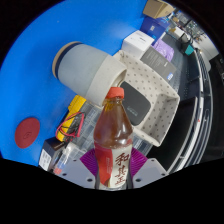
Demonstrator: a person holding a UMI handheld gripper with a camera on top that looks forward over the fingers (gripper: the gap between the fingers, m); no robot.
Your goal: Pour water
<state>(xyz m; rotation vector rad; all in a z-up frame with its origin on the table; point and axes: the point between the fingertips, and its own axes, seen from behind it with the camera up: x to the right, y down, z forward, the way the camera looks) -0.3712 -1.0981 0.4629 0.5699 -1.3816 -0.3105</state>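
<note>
You hold the bottle (114,140) upright btw the gripper (113,172) pads, jaws closed on its label, so nothing spills. The white cup (88,68) lies just beyond, mouth toward you, ready for pouring.

The lower part of the bottle (115,140) is cut off at the bottom of the view, and its base cannot be seen. The purple pads (93,163) are largely covered by the bottle, so contact cannot be judged. The boxes (150,42) beyond the white cup (88,68) are too small to be identified.
</note>
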